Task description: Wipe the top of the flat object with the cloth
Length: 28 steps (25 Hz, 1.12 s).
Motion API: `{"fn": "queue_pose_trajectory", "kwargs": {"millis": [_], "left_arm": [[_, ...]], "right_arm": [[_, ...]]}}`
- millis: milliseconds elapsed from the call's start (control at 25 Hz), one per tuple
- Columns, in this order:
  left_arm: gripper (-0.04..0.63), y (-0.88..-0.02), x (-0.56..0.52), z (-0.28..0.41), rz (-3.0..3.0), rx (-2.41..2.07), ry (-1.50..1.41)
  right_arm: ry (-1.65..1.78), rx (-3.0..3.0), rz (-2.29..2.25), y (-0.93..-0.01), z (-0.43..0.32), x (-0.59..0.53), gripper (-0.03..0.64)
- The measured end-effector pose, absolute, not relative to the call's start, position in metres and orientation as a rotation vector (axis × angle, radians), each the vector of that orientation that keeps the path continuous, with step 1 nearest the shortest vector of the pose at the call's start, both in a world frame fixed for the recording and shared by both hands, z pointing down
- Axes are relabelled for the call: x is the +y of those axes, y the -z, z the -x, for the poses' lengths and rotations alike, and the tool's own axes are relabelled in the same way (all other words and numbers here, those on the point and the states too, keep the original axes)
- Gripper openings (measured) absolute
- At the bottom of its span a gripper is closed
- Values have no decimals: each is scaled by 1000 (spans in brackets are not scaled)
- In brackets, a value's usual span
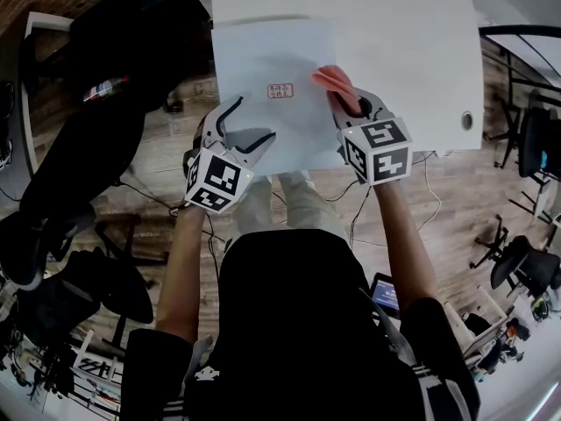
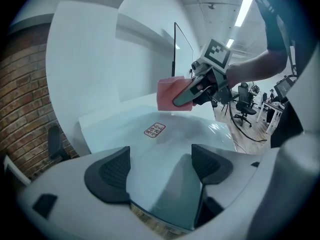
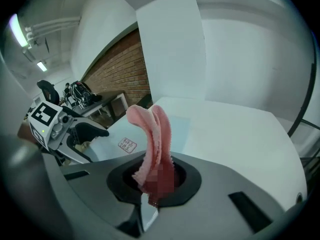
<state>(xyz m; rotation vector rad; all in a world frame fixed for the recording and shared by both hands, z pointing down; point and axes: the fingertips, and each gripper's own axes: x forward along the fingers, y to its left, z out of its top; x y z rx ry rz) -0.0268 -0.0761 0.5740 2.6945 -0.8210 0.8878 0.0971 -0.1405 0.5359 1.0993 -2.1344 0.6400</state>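
Note:
A pale, thin flat sheet [image 1: 272,55] with a small red-printed label [image 1: 280,90] lies on the white table [image 1: 403,33]. My right gripper [image 1: 352,105] is shut on a pink cloth [image 1: 331,79] that it holds over the sheet's right edge. In the right gripper view the cloth [image 3: 152,134] stands up folded out of the jaws [image 3: 155,179]. My left gripper [image 1: 248,123] is open at the sheet's near left part. In the left gripper view the sheet [image 2: 170,139] runs between the spread pads [image 2: 107,176], and the cloth [image 2: 167,94] hangs above its far side.
The table's front edge runs just under both grippers, with a round cable hole [image 1: 467,120] at its right. Black office chairs [image 1: 79,139] stand to the left on the wooden floor, and cables [image 1: 429,191] trail on the right. A brick wall [image 2: 20,109] is at the left.

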Motion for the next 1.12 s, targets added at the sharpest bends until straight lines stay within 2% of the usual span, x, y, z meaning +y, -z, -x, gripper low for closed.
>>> {"fn": "queue_pose_trajectory", "kwargs": {"millis": [760,1120], "left_arm": [[376,-573,-75,22,-2691,-825,-897],[376,-574,-75,24,-2688,-821,-904]], "right_arm": [[-821,-2110,-962,-565,-95,-133,48],[-773,-2139,-854,-566,-49,-134,48]]}}
